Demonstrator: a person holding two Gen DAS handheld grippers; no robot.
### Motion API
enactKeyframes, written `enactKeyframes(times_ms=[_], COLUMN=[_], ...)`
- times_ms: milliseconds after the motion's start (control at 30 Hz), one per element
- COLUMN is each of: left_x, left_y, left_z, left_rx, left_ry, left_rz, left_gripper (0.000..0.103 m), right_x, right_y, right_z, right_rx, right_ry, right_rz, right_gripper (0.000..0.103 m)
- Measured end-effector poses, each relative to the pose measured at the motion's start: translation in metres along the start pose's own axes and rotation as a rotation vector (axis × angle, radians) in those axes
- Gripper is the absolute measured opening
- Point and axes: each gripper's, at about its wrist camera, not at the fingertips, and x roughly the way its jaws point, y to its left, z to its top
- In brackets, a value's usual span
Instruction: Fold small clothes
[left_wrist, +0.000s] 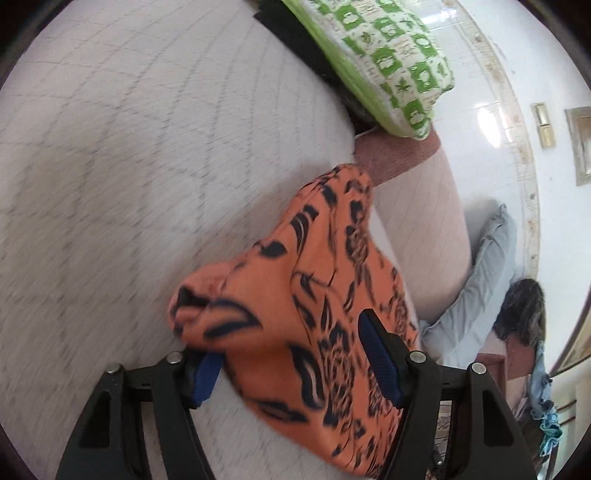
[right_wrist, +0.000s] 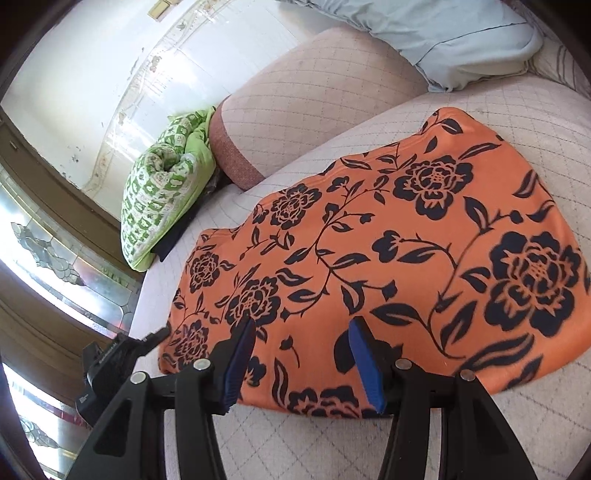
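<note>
An orange garment with a black flower print (right_wrist: 388, 243) lies spread flat on the quilted bed cover (right_wrist: 546, 122). My right gripper (right_wrist: 301, 350) is open, its blue pads apart just above the garment's near edge, holding nothing. In the left wrist view the same orange garment (left_wrist: 295, 295) is bunched and draped between the wide-apart blue pads of my left gripper (left_wrist: 291, 354). The jaws stand open around the cloth, not clamped. That view is motion-blurred.
A green-and-white patterned quilt (right_wrist: 159, 199) lies rolled at the bed's far end, also in the left wrist view (left_wrist: 388, 55). A pale blue pillow (right_wrist: 443, 40) lies by the padded headboard (right_wrist: 314, 96). White wall tiles and a wooden window frame (right_wrist: 55, 177) border the bed.
</note>
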Motion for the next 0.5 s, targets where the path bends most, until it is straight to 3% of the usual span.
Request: enactKeyframes(times_ms=[33, 67, 100, 133, 367, 500], left_x=[0.003, 0.010, 0.015, 0.015, 0.007, 0.004], left_y=[0.004, 0.012, 0.017, 0.020, -0.004, -0.012], left_z=[0.003, 0.006, 0.008, 0.008, 0.006, 0.008], left_rx=[-0.022, -0.063, -0.090, -0.097, 0.015, 0.052], left_ry=[0.004, 0.024, 0.034, 0.029, 0.004, 0.000], left_rz=[-0.025, -0.053, -0.066, -0.072, -0.074, -0.074], left_gripper=[0.050, 0.033, 0.027, 0.026, 0.023, 0.022], right_x=[0.003, 0.005, 0.008, 0.011, 0.025, 0.059], right_y=[0.001, 0.001, 0.002, 0.004, 0.015, 0.020], right_z=[0.000, 0.000, 0.001, 0.001, 0.002, -0.014], right_rx=[-0.006, -0.013, -0.024, -0.035, -0.071, -0.115], right_ry=[-0.001, -0.008, -0.012, -0.007, -0.014, 0.127], right_rz=[-0.006, -0.016, -0.033, -0.039, -0.021, -0.033], right_gripper=[0.054, 0.045, 0.037, 0.028, 0.026, 0.027])
